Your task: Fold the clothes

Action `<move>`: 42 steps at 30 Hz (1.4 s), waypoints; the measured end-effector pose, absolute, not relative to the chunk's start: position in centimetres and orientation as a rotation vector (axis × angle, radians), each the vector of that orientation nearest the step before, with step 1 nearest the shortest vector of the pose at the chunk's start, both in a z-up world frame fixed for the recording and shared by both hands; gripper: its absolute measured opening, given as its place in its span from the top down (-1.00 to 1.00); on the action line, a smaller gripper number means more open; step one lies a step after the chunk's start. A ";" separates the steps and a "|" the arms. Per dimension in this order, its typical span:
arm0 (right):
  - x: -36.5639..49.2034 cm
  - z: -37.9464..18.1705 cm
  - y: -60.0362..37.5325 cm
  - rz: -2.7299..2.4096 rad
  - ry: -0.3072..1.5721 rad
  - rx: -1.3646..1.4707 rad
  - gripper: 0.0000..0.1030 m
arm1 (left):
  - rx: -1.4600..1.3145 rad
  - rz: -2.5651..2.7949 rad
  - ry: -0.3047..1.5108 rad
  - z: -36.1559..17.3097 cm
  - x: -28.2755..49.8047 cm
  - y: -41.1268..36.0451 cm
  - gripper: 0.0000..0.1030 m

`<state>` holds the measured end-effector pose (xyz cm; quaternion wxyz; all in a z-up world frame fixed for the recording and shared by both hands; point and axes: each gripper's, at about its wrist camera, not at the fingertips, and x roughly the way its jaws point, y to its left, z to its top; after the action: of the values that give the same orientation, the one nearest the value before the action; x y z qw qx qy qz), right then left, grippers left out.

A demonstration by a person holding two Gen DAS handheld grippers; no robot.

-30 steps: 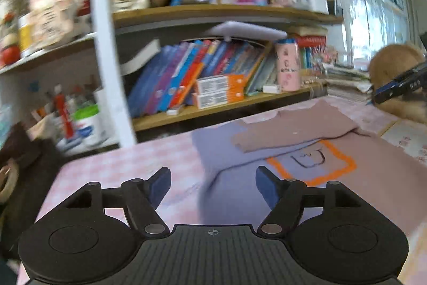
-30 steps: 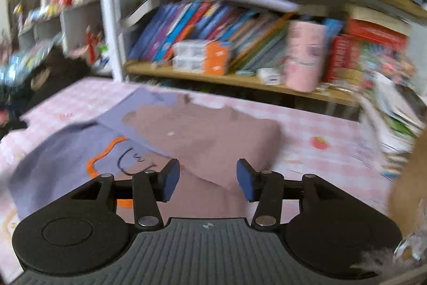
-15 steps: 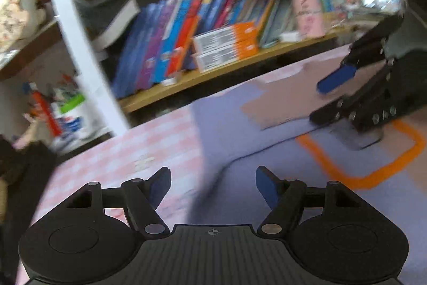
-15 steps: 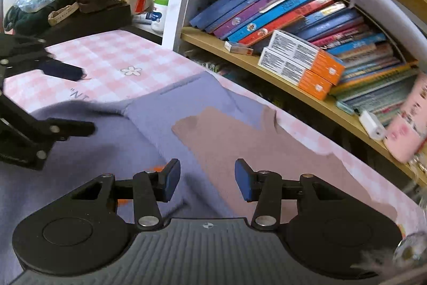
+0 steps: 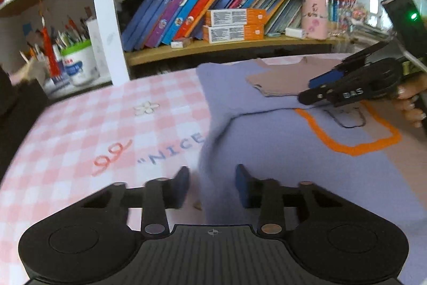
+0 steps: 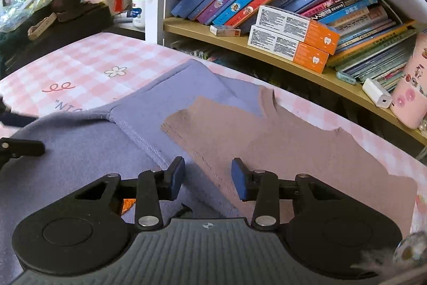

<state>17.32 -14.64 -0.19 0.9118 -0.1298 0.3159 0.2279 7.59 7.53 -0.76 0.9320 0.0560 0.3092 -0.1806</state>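
The soft, light lavender-and-mauve sweater (image 5: 293, 151) lies flat on the checked worktop (image 5: 93, 130), best pinched at its edges, where the left tool (image 5: 212, 184) is closing around its side edge and the right tool (image 6: 208, 179) is closing over the folded mauve sleeve (image 6: 267, 135).

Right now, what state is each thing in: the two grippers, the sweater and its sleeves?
left gripper: jaws closing, sweater's left edge bunched between them.
right gripper: jaws closing, fabric between them where the brown sleeve overlaps the purple.
sweater: spread on the checked tablecloth, front up, left edge lifted into a ridge.
brown sleeve: folded across the chest.
purple sleeve: lying flat, angled up beside the body, not yet folded.
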 end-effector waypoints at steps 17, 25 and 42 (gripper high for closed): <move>12.4 0.0 -10.3 0.588 0.640 -0.375 0.13 | 0.053 -0.373 0.616 0.0 0.4 11.7 0.90; 13.2 0.5 -8.6 0.622 0.636 -0.328 0.17 | 0.197 -0.245 0.563 1.9 -1.2 11.4 0.61; 13.9 0.7 -10.3 0.561 0.529 -0.299 0.82 | 0.281 -0.453 0.518 1.8 -0.6 2.3 -0.48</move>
<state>13.87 -10.26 0.65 0.9158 -0.1453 0.2569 0.2724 -0.58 2.34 1.76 0.9317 0.1374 0.2533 -0.2211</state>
